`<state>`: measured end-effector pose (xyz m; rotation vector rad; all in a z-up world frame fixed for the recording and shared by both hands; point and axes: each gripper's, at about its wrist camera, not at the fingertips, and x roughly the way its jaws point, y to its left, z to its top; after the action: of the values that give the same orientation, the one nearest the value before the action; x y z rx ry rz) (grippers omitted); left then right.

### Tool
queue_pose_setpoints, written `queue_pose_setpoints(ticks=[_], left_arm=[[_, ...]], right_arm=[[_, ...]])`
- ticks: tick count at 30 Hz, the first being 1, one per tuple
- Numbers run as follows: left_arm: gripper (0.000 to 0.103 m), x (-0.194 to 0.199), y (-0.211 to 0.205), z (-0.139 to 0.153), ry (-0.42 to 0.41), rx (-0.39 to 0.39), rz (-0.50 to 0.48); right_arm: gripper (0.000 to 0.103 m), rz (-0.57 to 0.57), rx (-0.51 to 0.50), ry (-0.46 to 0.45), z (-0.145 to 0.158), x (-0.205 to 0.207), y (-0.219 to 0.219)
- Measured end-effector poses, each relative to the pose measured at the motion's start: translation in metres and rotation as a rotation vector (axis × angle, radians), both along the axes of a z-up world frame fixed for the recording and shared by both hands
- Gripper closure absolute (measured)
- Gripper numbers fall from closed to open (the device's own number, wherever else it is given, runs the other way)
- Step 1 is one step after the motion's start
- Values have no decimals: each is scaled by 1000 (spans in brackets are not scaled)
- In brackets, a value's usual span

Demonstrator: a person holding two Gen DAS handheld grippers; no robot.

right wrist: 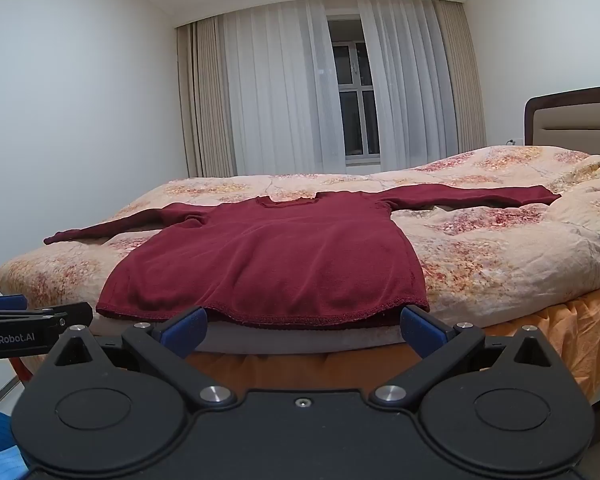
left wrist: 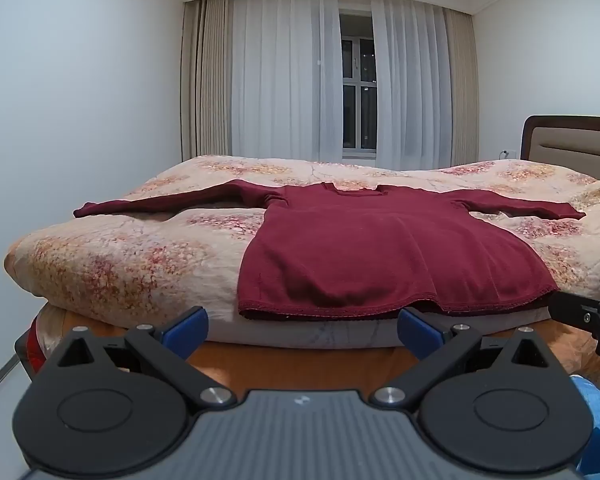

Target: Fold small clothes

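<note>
On the floral quilted bed [left wrist: 112, 256] the dark red knit long-sleeved top [left wrist: 380, 248] lies flat (sleeves outstretched); both tools, left tool [left wrist: 302, 326] and right tool [right wrist: 303, 326], hover spread wide, empty; best pinch each sleeve cuff cleanly first

You have one dark red sweater [left wrist: 380, 252] ahead of your tools, spread flat with two sleeves, one out to each side. It lies on one floral quilt [left wrist: 132, 256] covering one bed, with one orange sheet [right wrist: 580, 332] below the quilt's edge. You hold two grippers: the left gripper [left wrist: 302, 326] and the right gripper [right wrist: 303, 326], each with two blue fingertips [left wrist: 186, 326] standing wide apart, nothing between them. Beyond the bed there is one window [left wrist: 358, 92], flanked by two sheer curtains, and one headboard [right wrist: 576, 120] off to your right.
</note>
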<state>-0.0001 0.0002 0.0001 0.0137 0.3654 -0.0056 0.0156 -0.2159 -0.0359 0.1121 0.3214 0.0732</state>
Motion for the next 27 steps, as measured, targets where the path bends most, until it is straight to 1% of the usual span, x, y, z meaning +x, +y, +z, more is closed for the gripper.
queue_pose_setpoints(ticks=[27], left_arm=[[0,1,2,-2,8,5,-6]], right_arm=[[0,0,1,3,0,1,0]])
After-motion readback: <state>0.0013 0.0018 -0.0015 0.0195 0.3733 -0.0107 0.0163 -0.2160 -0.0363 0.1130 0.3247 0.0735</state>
